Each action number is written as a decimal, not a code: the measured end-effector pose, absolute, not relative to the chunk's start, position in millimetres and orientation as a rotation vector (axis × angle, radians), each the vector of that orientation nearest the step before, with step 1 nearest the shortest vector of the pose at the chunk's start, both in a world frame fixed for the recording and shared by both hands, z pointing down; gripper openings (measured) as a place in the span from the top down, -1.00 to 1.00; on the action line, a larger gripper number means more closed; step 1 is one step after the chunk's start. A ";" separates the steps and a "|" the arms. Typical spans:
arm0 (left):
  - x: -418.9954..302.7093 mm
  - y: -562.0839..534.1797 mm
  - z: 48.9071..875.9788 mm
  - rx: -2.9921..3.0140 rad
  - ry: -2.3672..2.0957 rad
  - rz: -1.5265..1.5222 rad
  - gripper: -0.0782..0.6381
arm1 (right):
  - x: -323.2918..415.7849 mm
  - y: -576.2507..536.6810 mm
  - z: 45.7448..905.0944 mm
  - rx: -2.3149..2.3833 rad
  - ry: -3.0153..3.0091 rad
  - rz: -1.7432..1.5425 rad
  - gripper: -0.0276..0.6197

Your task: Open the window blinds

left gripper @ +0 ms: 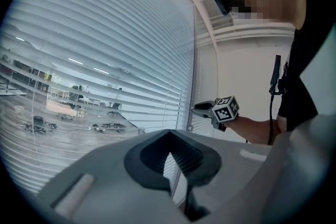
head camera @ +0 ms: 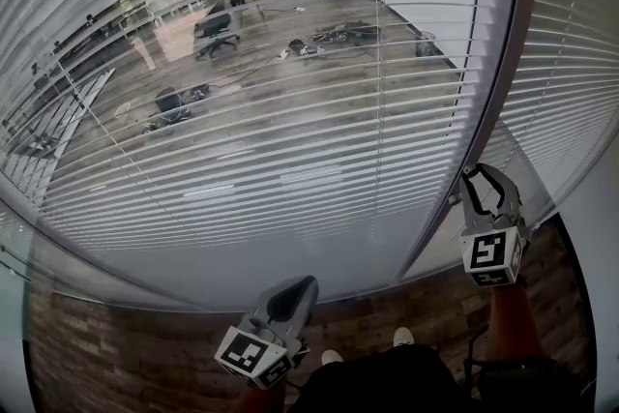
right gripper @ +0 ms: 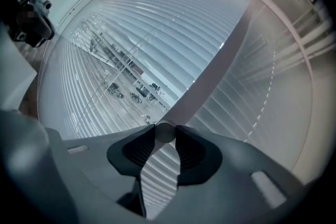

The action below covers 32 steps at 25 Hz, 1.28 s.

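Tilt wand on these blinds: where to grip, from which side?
Grip the tilt wand at its bottom end, coming level from the room side, jaws across the round shaft. It hangs in front of the slats, so that side is open, and a cross pinch allows twisting. The right gripper is shut on it.

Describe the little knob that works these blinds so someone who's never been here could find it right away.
Find the wide slatted blinds and follow the dark frame post that splits them downward. Low at that post sits a small round knob, pinched between the right gripper's jaws; it is the only round piece among flat slats and straight frame.
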<state>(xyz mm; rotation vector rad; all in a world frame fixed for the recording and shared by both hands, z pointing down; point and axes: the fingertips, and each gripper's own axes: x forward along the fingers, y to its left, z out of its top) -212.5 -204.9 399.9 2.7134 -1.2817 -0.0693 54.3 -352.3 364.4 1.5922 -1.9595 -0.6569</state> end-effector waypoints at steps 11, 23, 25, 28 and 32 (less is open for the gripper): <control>-218.4 -205.5 401.7 2.698 -1.298 -0.066 0.78 | 53.3 -350.8 368.5 1.494 -1.696 -0.897 0.45; -216.2 -205.7 399.0 2.715 -1.294 -0.069 0.78 | 53.3 -353.0 368.4 1.512 -1.737 -0.877 0.45; -215.7 -206.0 394.4 2.720 -1.293 -0.084 0.78 | 52.4 -351.6 366.2 1.544 -1.823 -0.826 0.44; -215.7 -205.5 393.7 2.710 -1.292 -0.074 0.78 | 51.8 -348.5 360.5 1.630 -2.041 -0.677 0.37; -214.4 -206.0 389.2 2.698 -1.298 -0.079 0.78 | 53.7 -349.8 357.3 1.664 -2.279 -0.461 0.38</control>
